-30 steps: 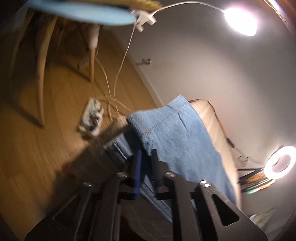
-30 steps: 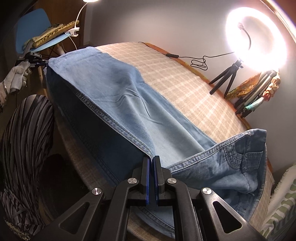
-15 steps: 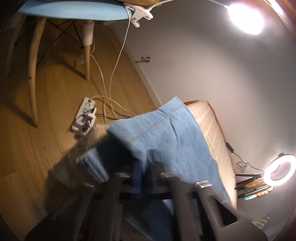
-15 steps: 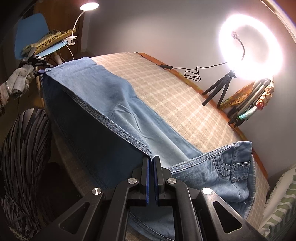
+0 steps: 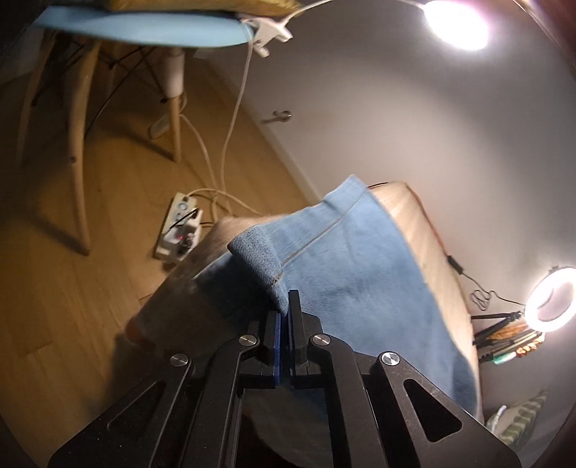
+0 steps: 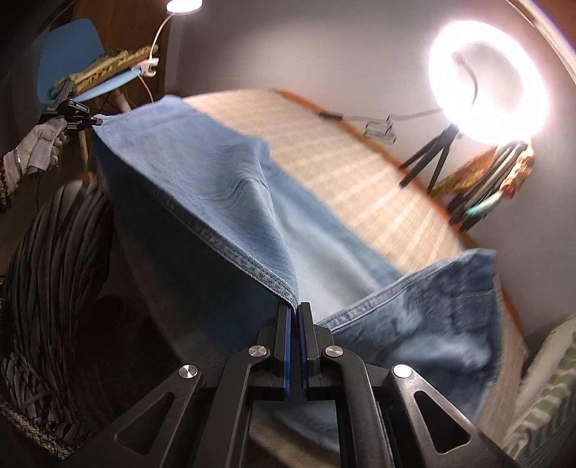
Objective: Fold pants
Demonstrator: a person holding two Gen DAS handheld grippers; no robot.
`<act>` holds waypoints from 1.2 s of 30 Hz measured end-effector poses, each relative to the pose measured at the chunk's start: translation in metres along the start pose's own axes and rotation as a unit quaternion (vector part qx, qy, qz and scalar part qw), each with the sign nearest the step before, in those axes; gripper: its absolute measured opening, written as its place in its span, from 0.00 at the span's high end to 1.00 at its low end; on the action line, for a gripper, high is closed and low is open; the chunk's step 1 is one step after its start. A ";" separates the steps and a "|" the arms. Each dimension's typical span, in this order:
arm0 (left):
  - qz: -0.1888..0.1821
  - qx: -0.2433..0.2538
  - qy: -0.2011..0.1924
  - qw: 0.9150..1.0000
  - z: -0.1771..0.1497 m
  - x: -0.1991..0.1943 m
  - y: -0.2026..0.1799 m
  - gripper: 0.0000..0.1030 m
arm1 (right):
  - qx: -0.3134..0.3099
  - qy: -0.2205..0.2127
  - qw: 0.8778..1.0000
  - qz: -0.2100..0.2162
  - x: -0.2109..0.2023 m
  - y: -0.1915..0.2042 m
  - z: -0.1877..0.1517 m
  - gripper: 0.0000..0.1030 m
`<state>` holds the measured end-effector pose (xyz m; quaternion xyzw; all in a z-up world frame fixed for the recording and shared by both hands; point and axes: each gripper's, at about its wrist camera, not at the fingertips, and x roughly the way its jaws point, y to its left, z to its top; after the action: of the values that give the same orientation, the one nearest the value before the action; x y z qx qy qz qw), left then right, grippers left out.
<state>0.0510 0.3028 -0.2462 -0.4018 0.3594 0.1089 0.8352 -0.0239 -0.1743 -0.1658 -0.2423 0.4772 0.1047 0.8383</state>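
Note:
Blue denim pants point(image 6: 223, 201) lie along a bed with a checked cover point(image 6: 324, 154). My right gripper point(image 6: 296, 316) is shut on the stitched side seam near the hip and holds it up off the bed; the waist and back pocket point(image 6: 464, 306) lie to the right. My left gripper point(image 5: 286, 309) is shut on the hem end of the pants point(image 5: 342, 266) and lifts it at the bed's far end. In the right wrist view the left gripper point(image 6: 86, 118) shows at the far left, pinching that hem corner, so the upper leg is stretched between both grippers.
A ring light on a tripod point(image 6: 486, 75) stands beside the bed with pens and clutter point(image 6: 482, 194). A blue chair point(image 5: 144, 25) with a clip lamp point(image 5: 457, 25), a power strip point(image 5: 180, 230) and cables are on the wood floor. The person's striped clothing point(image 6: 54, 273) is at left.
Both grippers have lifted the seam edge higher and swung it over the bed. The left gripper's hem now folds over more. Both grips have stayed shut.

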 end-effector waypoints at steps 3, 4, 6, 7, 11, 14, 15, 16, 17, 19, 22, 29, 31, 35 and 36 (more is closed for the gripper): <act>0.013 0.019 0.003 1.000 0.000 -0.002 -0.008 0.97 | 0.010 0.002 1.000 0.008 0.007 -0.001 -0.003 0.99; 0.011 0.022 0.011 1.000 0.002 -0.004 -0.009 0.96 | 0.017 0.001 1.000 0.011 0.008 -0.003 -0.004 0.99; 0.015 0.028 0.017 0.999 0.005 -0.012 -0.011 0.90 | 0.036 0.001 0.999 0.024 0.008 -0.009 -0.004 0.98; 0.019 0.032 0.015 0.999 0.005 -0.016 -0.010 0.85 | 0.044 -0.001 0.999 0.028 0.008 -0.011 -0.005 0.98; 0.036 0.054 0.001 0.998 0.009 -0.036 -0.013 0.82 | 0.073 -0.006 0.996 0.043 0.005 -0.015 -0.009 0.87; 0.031 0.079 -0.015 0.996 0.011 -0.052 -0.032 0.82 | 0.108 -0.021 0.992 0.057 -0.001 -0.021 -0.014 0.68; 0.026 0.092 -0.020 0.995 0.012 -0.056 -0.043 0.82 | 0.119 -0.029 0.991 0.059 -0.005 -0.024 -0.016 0.65; 0.019 0.104 -0.022 0.994 0.011 -0.058 -0.055 0.82 | 0.130 -0.036 0.989 0.061 -0.008 -0.028 -0.018 0.64; 0.006 0.119 -0.021 0.993 0.010 -0.060 -0.072 0.82 | 0.142 -0.043 0.987 0.062 -0.010 -0.032 -0.020 0.62; -0.020 0.145 -0.013 0.989 0.004 -0.056 -0.102 0.79 | 0.171 -0.057 0.982 0.053 -0.019 -0.041 -0.026 0.58; -0.073 0.191 0.013 0.979 -0.009 -0.048 -0.159 0.60 | 0.216 -0.070 0.973 0.031 -0.027 -0.059 -0.038 0.48; -0.181 0.267 0.111 0.940 -0.059 -0.008 -0.285 0.50 | 0.315 -0.074 0.946 -0.014 -0.042 -0.102 -0.075 0.41; -0.196 0.286 0.138 0.928 -0.076 0.004 -0.314 0.50 | 0.330 -0.075 0.940 -0.030 -0.047 -0.112 -0.084 0.38; -0.215 0.330 0.183 0.901 -0.120 0.028 -0.371 0.49 | 0.364 -0.078 0.926 -0.058 -0.058 -0.129 -0.103 0.29; -0.221 0.339 0.196 0.893 -0.135 0.034 -0.387 0.47 | 0.374 -0.079 0.922 -0.063 -0.059 -0.133 -0.108 0.28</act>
<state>0.1883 -0.0554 -0.0969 -0.1763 0.4324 -0.2881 0.8360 -0.0811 -0.3403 -0.1206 0.0684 0.3979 -0.1157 0.9075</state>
